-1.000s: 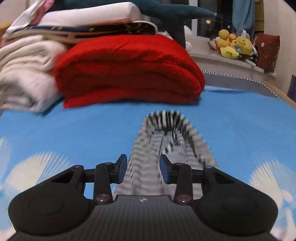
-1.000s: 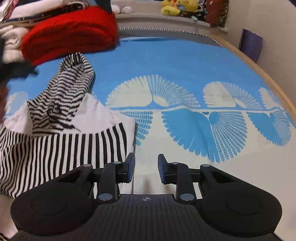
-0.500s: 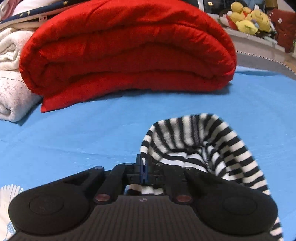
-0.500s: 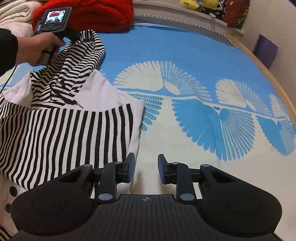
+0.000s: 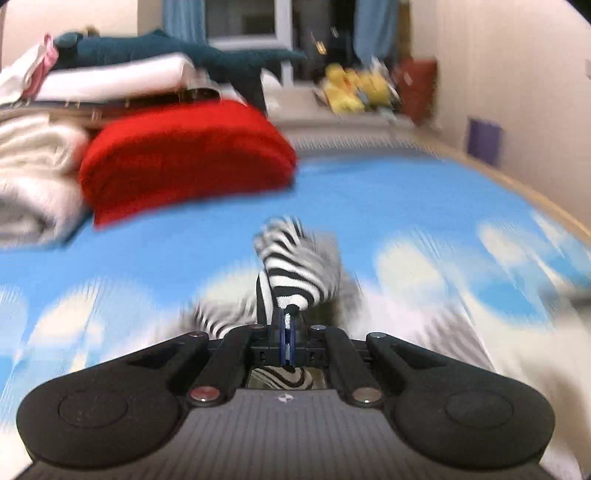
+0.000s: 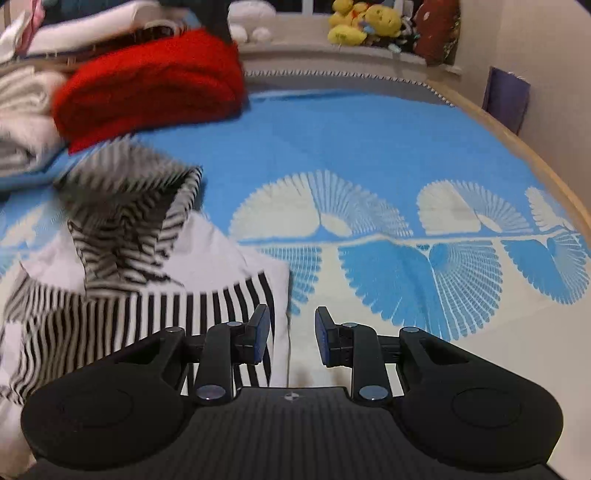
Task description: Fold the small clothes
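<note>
Currently the striped hood [image 5: 295, 266] is pinched between the closed fingers of the left gripper [image 5: 287, 328], while the right gripper [image 6: 287, 334] is held empty, fingers apart, above the bedspread [image 6: 369, 147].

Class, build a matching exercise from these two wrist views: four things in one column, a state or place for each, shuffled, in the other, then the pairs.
1 left gripper
2 right gripper
3 red blanket
4 yellow plush toys

a folded, on the bed
b open, empty
c on the far ledge
d shut on the striped hood

Pairs: 1-d, 2-b, 3-a, 4-c
</note>
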